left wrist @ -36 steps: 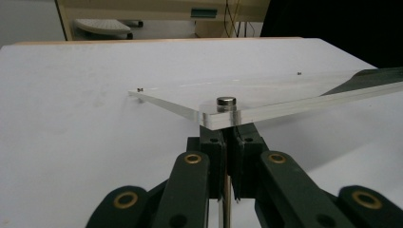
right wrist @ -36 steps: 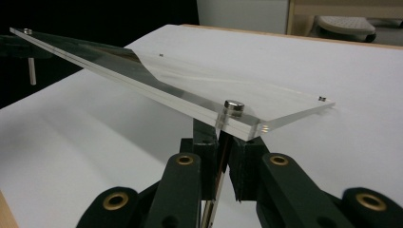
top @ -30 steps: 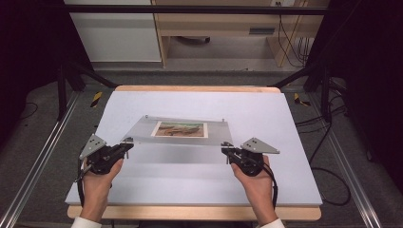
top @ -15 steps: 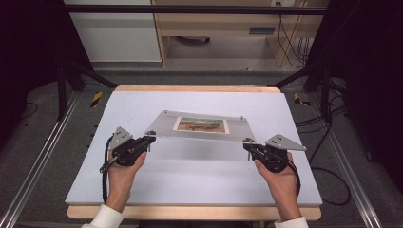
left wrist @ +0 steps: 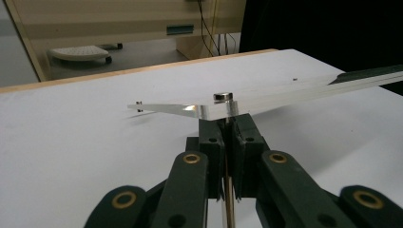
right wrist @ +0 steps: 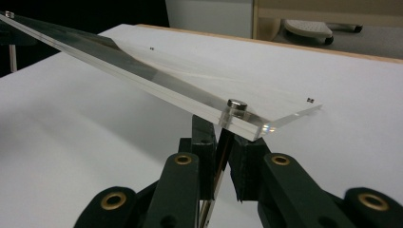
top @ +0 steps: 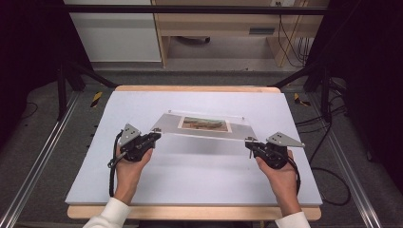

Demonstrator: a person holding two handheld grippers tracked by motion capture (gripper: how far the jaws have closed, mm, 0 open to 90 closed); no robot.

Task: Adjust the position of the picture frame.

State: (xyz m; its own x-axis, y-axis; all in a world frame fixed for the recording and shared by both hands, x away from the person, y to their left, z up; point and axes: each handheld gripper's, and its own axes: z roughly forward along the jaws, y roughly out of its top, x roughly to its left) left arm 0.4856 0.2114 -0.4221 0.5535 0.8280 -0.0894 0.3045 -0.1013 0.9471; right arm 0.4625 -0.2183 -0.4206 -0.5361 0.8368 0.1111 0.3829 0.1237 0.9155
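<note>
A clear acrylic frame (top: 202,126) with a picture inside is hanging just above the white bench (top: 190,175), its near edge tilting up. The left gripper (top: 154,136) is pinching the frame's near left corner, fingers (left wrist: 211,142) clenched on a thin post under the corner stud. The right gripper (top: 248,143) is grasping the near right corner likewise, fingers (right wrist: 203,142) beneath the panel.
</note>
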